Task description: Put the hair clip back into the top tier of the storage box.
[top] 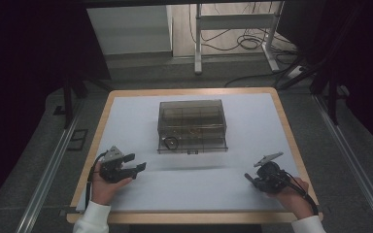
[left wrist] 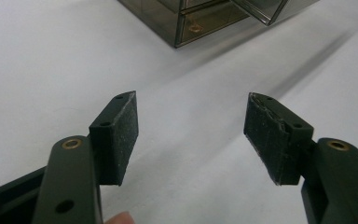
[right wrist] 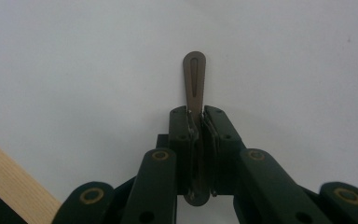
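At a white-topped table (top: 126,111), the right gripper (top: 249,178) clamps a thin metal clip (right wrist: 194,81), its jaws pressed together on it; the right gripper view shows the clip's slotted, teardrop tip jutting past the pads, a detail too small to make out from above. The left gripper (left wrist: 191,128) rests with jaws apart and bare. The high view places a smoky plastic drawer box (top: 192,125) between and beyond them.
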`<state>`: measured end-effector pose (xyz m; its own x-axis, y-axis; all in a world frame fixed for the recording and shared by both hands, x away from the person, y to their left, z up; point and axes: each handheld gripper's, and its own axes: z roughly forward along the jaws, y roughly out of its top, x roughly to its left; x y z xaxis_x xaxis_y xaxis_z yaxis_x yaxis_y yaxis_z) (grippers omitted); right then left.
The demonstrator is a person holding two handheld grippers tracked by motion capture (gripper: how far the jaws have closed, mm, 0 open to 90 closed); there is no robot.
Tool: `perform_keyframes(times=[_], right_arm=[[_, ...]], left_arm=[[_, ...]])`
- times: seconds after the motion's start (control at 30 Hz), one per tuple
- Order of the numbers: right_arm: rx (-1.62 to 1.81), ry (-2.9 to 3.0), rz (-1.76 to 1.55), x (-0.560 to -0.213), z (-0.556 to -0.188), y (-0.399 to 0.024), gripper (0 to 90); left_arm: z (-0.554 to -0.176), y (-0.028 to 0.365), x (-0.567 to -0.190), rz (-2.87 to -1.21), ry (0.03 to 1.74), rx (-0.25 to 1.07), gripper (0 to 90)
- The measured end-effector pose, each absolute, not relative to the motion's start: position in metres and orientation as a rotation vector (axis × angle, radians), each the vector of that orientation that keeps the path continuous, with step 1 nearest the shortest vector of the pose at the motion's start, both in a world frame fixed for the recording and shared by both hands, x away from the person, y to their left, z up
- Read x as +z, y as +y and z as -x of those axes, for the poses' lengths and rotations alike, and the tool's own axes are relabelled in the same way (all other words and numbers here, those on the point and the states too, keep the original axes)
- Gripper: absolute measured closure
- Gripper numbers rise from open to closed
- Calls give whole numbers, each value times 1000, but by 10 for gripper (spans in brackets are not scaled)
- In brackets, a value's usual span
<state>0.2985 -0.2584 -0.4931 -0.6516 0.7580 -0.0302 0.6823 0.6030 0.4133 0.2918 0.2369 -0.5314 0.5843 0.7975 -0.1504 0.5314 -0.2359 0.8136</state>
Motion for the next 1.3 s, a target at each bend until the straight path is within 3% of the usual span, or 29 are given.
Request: perform_keyframes(times=[1.3], right_arm=[[798, 2536, -1112, -446, -312, -237, 818]], left_arm=[[-292, 238, -532, -1918, 1071, 371, 351]])
